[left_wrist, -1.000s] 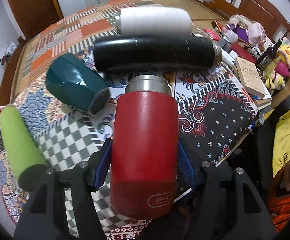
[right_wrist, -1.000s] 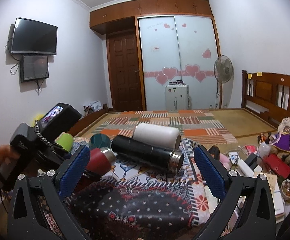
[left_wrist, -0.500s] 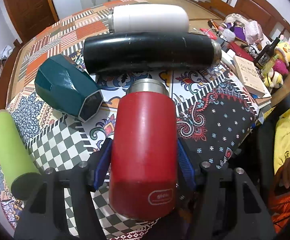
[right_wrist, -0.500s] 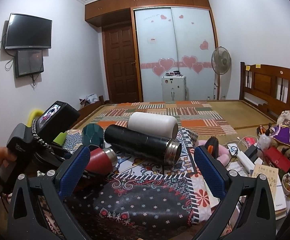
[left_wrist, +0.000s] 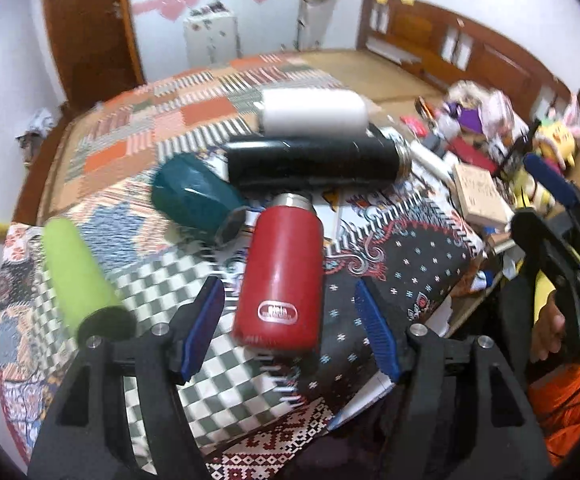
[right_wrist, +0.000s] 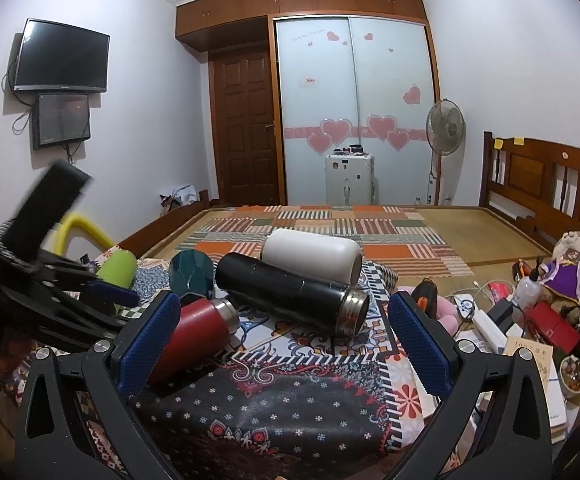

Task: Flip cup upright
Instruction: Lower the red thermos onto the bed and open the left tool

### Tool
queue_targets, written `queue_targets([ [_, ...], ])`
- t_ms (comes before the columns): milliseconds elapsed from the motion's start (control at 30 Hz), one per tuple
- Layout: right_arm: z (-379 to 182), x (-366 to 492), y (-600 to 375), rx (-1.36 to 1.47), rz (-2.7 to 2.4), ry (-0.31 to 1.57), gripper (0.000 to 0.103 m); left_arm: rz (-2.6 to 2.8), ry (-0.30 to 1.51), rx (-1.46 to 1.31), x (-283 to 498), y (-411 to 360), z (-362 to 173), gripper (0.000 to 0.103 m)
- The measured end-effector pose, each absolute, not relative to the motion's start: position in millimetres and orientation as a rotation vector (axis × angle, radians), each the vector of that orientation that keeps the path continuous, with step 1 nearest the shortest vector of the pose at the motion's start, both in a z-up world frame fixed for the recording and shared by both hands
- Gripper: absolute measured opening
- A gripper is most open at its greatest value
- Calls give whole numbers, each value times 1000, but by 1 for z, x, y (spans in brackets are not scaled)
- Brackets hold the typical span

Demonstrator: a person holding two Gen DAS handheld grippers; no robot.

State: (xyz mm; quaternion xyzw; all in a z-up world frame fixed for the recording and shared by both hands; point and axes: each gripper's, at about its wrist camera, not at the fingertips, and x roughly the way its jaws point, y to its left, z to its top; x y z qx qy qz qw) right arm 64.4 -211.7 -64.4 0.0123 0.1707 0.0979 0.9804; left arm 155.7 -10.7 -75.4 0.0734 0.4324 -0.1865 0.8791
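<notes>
A red flask (left_wrist: 280, 276) with a steel neck lies on its side on the patterned cloth; it also shows in the right wrist view (right_wrist: 194, 336). My left gripper (left_wrist: 294, 324) is open, its blue pads standing apart on either side of the flask's base without touching it. My right gripper (right_wrist: 284, 344) is open and empty, held above the table's near edge with the flasks beyond it. The left gripper shows blurred at the left of the right wrist view (right_wrist: 46, 304).
A black flask (left_wrist: 318, 160), a white flask (left_wrist: 314, 112), a teal faceted cup (left_wrist: 198, 196) and a green flask (left_wrist: 78, 276) lie on their sides around the red one. Books, toys and bottles (left_wrist: 486, 152) crowd the right side.
My left gripper has opened and let go of the red flask, then drawn back from it. The flask now lies on the cloth. The right gripper has barely moved.
</notes>
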Motion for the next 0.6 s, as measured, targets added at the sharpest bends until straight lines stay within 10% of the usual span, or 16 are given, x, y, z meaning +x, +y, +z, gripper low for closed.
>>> queue_targets([
  [600, -73, 123, -132, -21, 330, 537, 103, -141, 599, 48, 107, 85, -76, 67],
])
